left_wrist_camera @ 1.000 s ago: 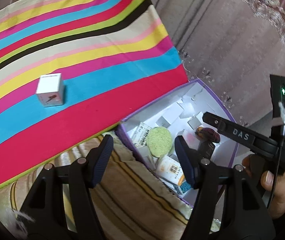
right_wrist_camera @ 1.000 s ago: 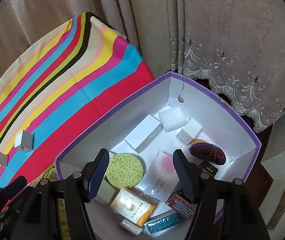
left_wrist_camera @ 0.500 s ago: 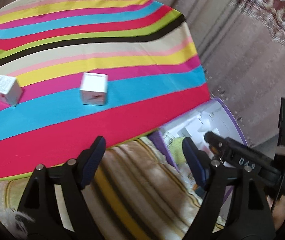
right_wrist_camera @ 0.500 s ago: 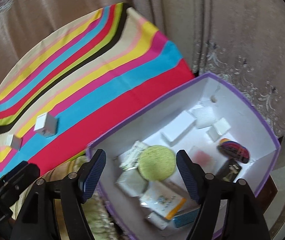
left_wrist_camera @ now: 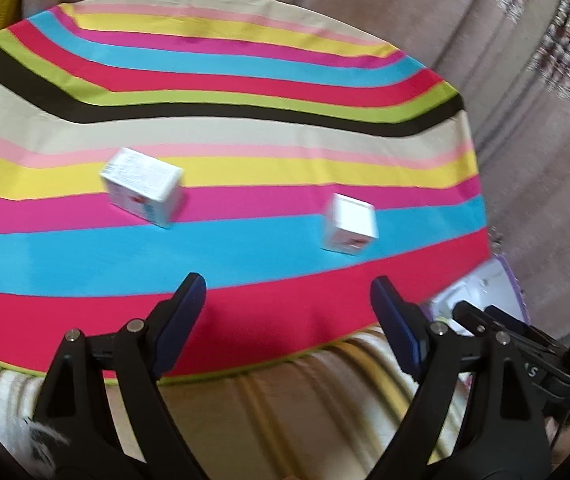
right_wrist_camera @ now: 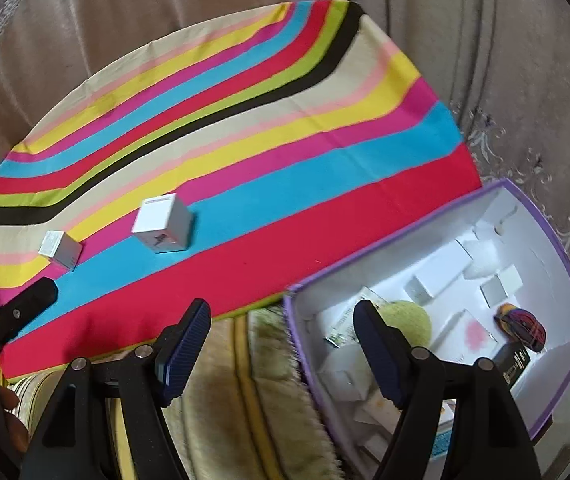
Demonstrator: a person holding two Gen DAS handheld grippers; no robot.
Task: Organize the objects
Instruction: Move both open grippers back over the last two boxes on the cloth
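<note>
Two small white cartons lie on the striped cloth [left_wrist_camera: 245,128]: a wider carton [left_wrist_camera: 141,192] to the left and a cube carton [left_wrist_camera: 349,224] to the right. In the right wrist view they are the cube carton [right_wrist_camera: 163,224] and the smaller carton [right_wrist_camera: 61,250]. My left gripper [left_wrist_camera: 287,282] hovers over the red stripe short of both, its jaws opening with nothing between them. My right gripper [right_wrist_camera: 281,306] is open and empty above the near left corner of the purple box [right_wrist_camera: 405,240]. That box holds a green sponge [right_wrist_camera: 409,316], white cartons and other small items.
A beige striped blanket [left_wrist_camera: 285,400] lies under both grippers at the cloth's near edge. Grey curtains [right_wrist_camera: 485,40] hang behind the cloth. The other gripper's black body [right_wrist_camera: 17,312] shows at the left, and a corner of the purple box [left_wrist_camera: 485,284] at the right.
Both views have swung left, from the purple box towards the striped cloth. The two white cartons now sit nearer the middle of the left view. Both pairs of jaws stand wider.
</note>
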